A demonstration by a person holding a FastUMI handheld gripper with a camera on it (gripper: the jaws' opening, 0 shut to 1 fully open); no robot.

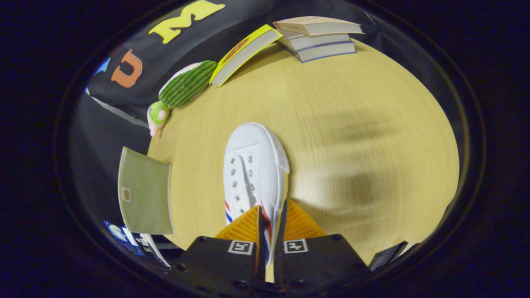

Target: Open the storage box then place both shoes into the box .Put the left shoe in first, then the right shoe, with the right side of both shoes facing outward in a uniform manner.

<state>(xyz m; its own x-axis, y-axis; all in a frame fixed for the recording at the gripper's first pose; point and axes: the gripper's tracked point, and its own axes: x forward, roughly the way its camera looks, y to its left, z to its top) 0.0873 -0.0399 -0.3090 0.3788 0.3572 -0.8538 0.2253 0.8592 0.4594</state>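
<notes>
A white canvas shoe (253,165) with red and blue side stripes hangs above the wooden table (352,124), toe pointing away from me. My gripper (268,215) is shut on the shoe's side wall near the heel, with the orange fingers (244,225) pressing it from both sides. The olive green storage box (145,192) stands at the table's edge to the left of the shoe, and only its outer side shows. The shoe's heel is hidden behind the fingers.
A green striped plush toy (184,85) lies at the far left of the table. Beyond it a yellow-covered book (244,51) leans against a stack of books (319,39) at the back. Soft shadows fall on the bare wood right of the shoe.
</notes>
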